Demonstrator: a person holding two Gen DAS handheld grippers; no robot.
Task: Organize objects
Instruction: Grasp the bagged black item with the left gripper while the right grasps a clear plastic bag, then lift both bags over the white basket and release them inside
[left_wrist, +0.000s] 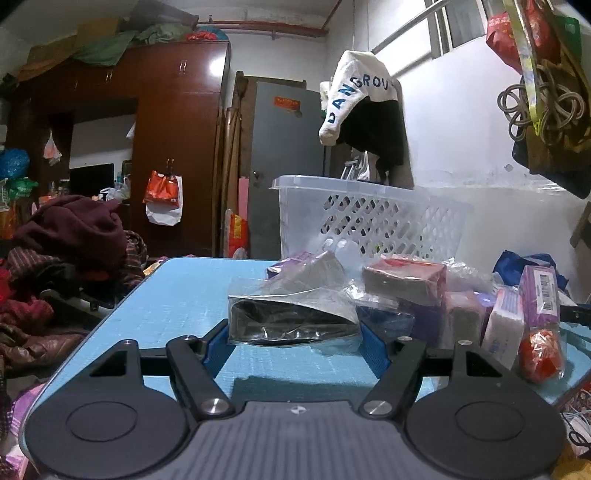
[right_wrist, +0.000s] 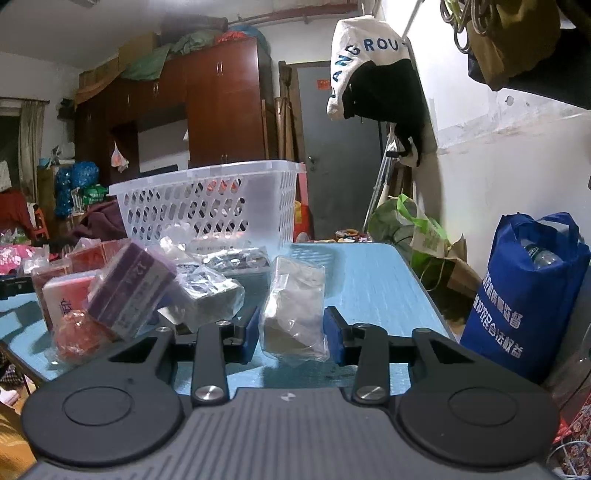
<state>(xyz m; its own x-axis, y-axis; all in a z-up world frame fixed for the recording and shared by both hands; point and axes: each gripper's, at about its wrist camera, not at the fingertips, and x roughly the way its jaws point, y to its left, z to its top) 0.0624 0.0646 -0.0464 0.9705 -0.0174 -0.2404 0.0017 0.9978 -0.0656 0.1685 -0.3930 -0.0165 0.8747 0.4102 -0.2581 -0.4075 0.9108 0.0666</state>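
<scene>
Tools point nearly level over the blue worktop (left_wrist: 177, 295): left tool (left_wrist: 293, 338) clamps a crinkly-wrapped black block (left_wrist: 291, 319); right tool (right_wrist: 291, 334) squeezes a clear-bagged pale packet (right_wrist: 293, 310).

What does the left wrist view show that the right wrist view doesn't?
Only the left wrist view: the left tongs closed on a dark plastic-wrapped pack, and a maroon clothes pile. Only the right wrist view: the right tongs closed on a pale clear-wrapped packet, and a blue tote bag. Both: the white lattice basket, blue tabletop and purple box.
</scene>
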